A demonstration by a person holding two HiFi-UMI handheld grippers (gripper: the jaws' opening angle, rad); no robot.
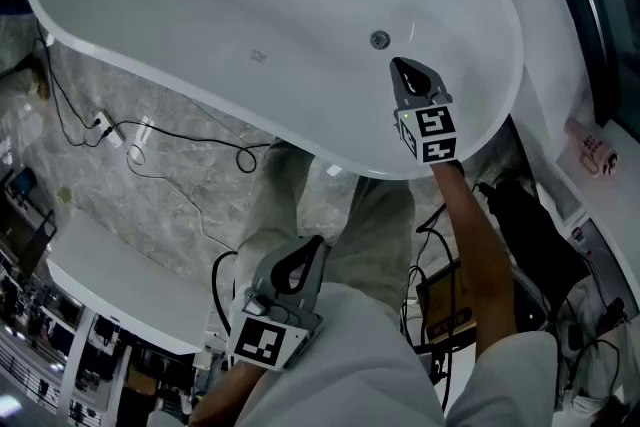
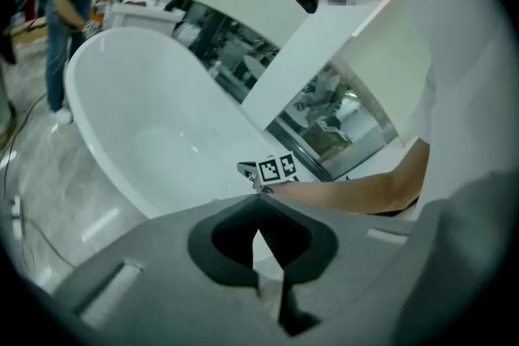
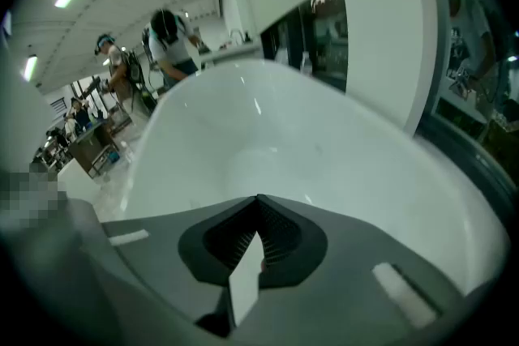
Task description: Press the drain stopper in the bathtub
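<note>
The white bathtub (image 1: 150,65) fills the top of the head view. Its round metal drain stopper (image 1: 379,39) sits in the tub floor. My right gripper (image 1: 401,66) reaches over the near rim, jaws shut and empty, its tip a short way right of and nearer than the stopper, apart from it. In the right gripper view the shut right gripper (image 3: 258,200) points into the tub basin (image 3: 268,150); the stopper is not seen there. My left gripper (image 1: 318,244) hangs low outside the tub, by the person's legs, shut on nothing. The left gripper (image 2: 259,200) faces the tub (image 2: 146,134).
Black cables (image 1: 150,155) trail over the marble floor (image 1: 180,205) beside the tub. A white curved fixture (image 1: 110,285) stands at lower left. A dark bag (image 1: 530,235) and wires lie at right. Several people (image 3: 166,40) stand beyond the tub's far end.
</note>
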